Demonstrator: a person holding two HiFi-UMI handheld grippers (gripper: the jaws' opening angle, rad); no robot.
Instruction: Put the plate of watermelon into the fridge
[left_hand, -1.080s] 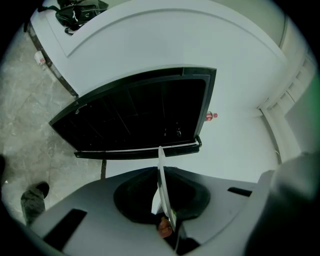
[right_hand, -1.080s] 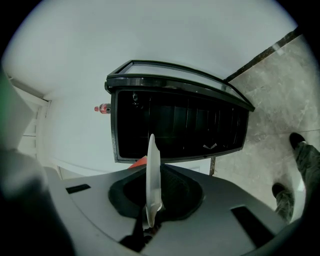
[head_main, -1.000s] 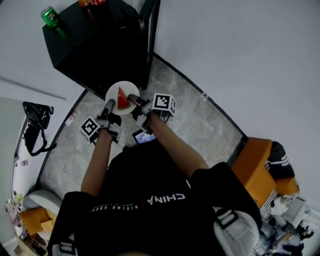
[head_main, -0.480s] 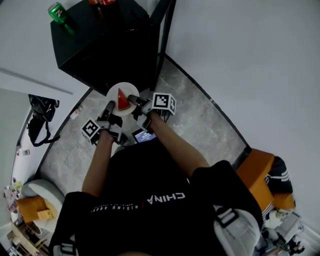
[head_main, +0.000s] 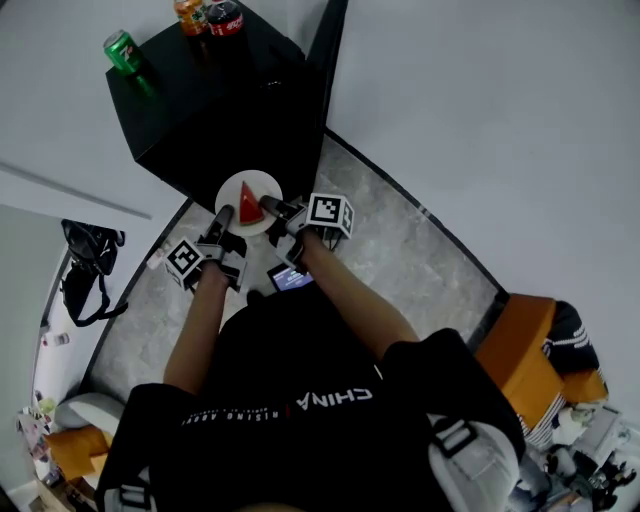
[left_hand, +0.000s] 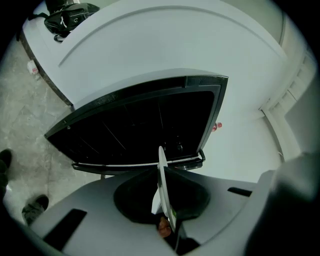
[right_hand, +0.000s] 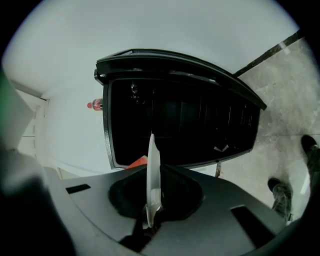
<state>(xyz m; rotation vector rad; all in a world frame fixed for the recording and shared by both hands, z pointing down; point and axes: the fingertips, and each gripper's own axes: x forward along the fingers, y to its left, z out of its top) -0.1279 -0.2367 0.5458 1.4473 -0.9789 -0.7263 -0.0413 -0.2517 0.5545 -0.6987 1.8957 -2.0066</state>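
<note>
A white plate (head_main: 236, 195) carries a red watermelon wedge (head_main: 249, 202) and hangs just in front of the black mini fridge (head_main: 215, 105). My left gripper (head_main: 224, 214) is shut on the plate's near left rim. My right gripper (head_main: 270, 207) is shut on its right rim. In the left gripper view the plate (left_hand: 163, 187) shows edge-on between the jaws, with the fridge (left_hand: 145, 125) beyond. The right gripper view shows the plate's edge (right_hand: 152, 175) the same way, a bit of watermelon (right_hand: 138, 161) beside it, and the dark fridge (right_hand: 185, 125) ahead.
A green can (head_main: 123, 50), an orange can (head_main: 190, 15) and a cola bottle (head_main: 226, 17) stand on the fridge top. White walls meet behind the fridge. A black bag (head_main: 82, 265) hangs at the left. My shoes (right_hand: 287, 192) show on the grey marble floor (head_main: 390, 245). An orange chair (head_main: 525, 355) stands at the right.
The plate and both grippers have stayed together while I stepped closer; the fridge now sits lower and larger in the head view, with more of its top showing.
</note>
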